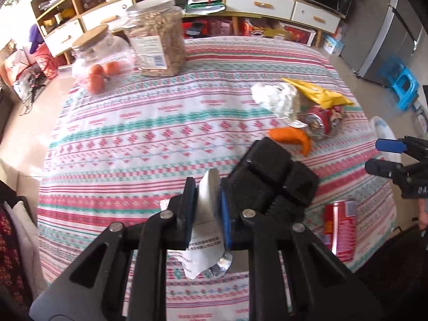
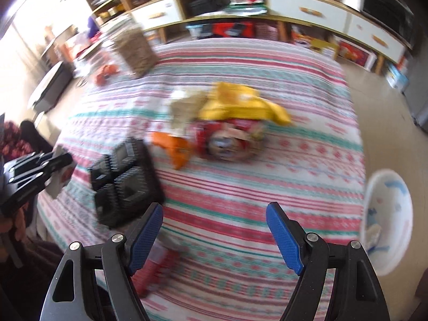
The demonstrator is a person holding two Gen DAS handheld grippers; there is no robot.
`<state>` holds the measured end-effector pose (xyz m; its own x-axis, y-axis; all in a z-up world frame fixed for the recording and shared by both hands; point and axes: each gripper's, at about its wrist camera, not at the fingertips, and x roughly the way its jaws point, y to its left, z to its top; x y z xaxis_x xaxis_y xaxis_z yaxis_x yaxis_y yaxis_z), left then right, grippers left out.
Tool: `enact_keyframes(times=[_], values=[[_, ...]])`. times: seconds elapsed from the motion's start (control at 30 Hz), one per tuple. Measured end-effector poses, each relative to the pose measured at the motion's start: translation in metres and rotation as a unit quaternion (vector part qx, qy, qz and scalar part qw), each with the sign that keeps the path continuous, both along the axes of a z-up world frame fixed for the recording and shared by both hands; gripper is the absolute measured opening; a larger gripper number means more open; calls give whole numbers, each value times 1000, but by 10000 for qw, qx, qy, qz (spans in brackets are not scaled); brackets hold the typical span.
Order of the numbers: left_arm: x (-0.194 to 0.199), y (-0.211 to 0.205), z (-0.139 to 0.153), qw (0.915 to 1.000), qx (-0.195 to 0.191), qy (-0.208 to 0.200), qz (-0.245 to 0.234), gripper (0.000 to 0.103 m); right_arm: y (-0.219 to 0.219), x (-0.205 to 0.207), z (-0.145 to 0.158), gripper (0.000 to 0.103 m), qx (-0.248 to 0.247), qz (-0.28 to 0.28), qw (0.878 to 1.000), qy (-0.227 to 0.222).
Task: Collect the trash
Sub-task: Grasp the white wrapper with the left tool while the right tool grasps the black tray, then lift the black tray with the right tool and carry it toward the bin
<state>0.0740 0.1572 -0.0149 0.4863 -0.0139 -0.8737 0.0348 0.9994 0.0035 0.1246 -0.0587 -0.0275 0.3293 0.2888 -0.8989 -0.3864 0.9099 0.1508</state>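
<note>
Left tool (image 1: 206, 208) pinches a white wrapper (image 1: 204, 256) with small illegible print.

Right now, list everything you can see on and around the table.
wrapper: one, white and silver, clamped in the left gripper
black tray: one, near centre of the cloth
orange peel: one, beside the can
crushed can: one, red, under the yellow bag
yellow bag: one, far right
foil wad: one, white
red packet: one, near right edge
jars: two, clear, far left
bin: one, white, floor right
left gripper: shut
right gripper: open, empty
</note>
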Motion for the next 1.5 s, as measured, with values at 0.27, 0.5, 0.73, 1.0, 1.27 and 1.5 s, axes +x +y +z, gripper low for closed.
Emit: enact_keyframes(times=[0.27,0.5,0.73,1.0,1.27,1.5], values=[[0,20,-3,9999,-87,45,90,19,79,6,-27,79,-10,562,9982,214],[-3,21,-9,9999,-59,145,-7,20,90,19,-53,69,-41,507,9974,514],[-3,20,-8,9999,-87,132,-40,20,101,26,-61,60,246,519,9958,712],[-5,21,-9,9999,-81,139,12,20,108,19,-51,50,177,700,9959,539],[-5,18,-6,9999,-80,75,-9,20,90,16,-21,50,320,575,9976,230],[-2,6,-1,10000,-58,5,-77,20,55,17,2,50,441,320,9985,21]])
